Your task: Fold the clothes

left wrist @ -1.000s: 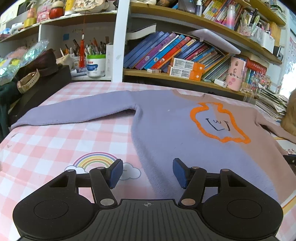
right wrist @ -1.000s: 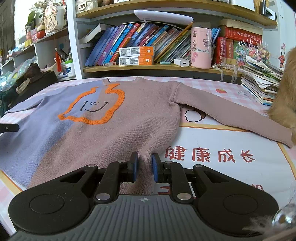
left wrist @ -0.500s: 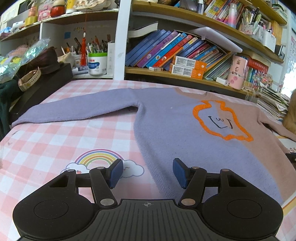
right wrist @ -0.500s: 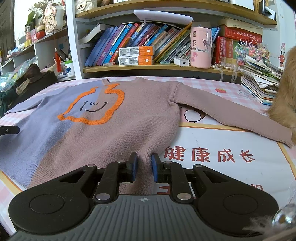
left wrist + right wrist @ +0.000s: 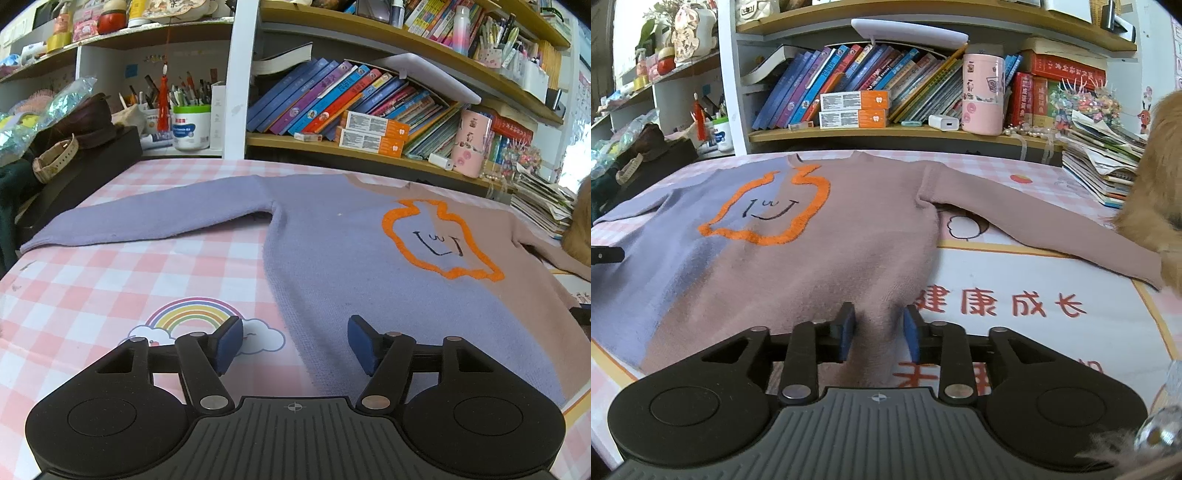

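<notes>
Pens (image 5: 186,96) stand in white tub (image 5: 191,125).

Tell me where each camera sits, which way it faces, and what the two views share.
Left wrist: on the left gripper, facing the sweater's purple half and the shelves; its open gripper shows.
Right wrist: on the right gripper, facing the brown half; its jaws have just been opening, hem between them.
Shared: sweater, orange outline, pink tin.

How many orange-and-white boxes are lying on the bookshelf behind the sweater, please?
2. They are stacked: the upper box rests on the lower box, in front of the leaning books. Others may be hidden behind the clutter.
</notes>
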